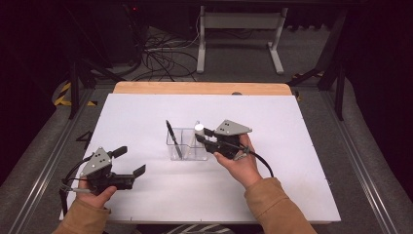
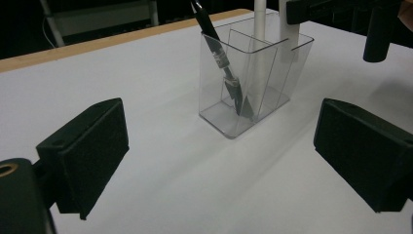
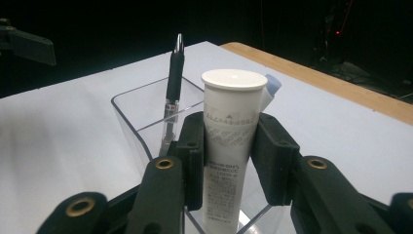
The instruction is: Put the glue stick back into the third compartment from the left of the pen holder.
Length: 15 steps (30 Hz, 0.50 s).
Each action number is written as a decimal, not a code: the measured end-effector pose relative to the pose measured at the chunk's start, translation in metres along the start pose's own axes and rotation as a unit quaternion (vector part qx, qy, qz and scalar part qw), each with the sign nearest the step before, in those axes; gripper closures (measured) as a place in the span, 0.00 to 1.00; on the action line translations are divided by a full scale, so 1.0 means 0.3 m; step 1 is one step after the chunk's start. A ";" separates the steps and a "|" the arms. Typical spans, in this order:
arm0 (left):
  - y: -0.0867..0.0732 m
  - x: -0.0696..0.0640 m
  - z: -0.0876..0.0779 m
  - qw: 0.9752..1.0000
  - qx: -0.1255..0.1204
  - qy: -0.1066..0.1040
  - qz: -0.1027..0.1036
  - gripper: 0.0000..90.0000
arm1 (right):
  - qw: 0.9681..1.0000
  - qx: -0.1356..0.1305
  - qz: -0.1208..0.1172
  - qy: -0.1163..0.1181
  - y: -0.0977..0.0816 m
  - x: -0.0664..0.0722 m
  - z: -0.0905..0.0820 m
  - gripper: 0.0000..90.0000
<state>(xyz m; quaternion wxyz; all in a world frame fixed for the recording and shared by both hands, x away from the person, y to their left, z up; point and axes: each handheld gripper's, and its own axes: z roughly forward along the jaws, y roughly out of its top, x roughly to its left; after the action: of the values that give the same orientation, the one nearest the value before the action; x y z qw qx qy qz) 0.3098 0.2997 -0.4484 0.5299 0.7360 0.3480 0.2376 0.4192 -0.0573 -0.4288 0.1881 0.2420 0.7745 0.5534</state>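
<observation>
At the left, the left gripper (image 1: 130, 163) is being held open and empty over the white table (image 1: 146, 195), well apart from the clear organizer (image 1: 187, 145), in whose left compartment a black pen (image 1: 173, 139) is leaning. At the right, a white tube (image 3: 228, 141) is being clamped upright, cap up, by the right gripper (image 1: 201, 135), its lower end already inside the organizer's right compartment. The placing step appears to be under way, and lowering followed by an opening of the jaws is likely being called for next.

White tube (image 3: 229, 141) bottom cut off by frame edge, label print too blurred to read (pen (image 3: 172, 97) tip hidden).
</observation>
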 end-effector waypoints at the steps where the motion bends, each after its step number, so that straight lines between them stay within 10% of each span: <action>1: 0.000 0.000 0.000 1.000 0.000 0.000 0.001 0.07 | 1.000 0.002 -0.001 -0.001 -0.002 0.000 0.000 0.75; 15: -0.002 -0.001 0.000 1.000 -0.001 0.001 -0.002 0.07 | 1.000 -0.003 -0.004 -0.002 0.003 0.001 -0.065 0.46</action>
<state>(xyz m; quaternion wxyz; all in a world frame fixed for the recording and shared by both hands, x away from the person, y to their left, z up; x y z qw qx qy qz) 0.3095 0.2996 -0.4491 0.5306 0.7344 0.3502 0.2375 0.4081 -0.0718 -0.4216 0.1929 0.2391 0.7733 0.5547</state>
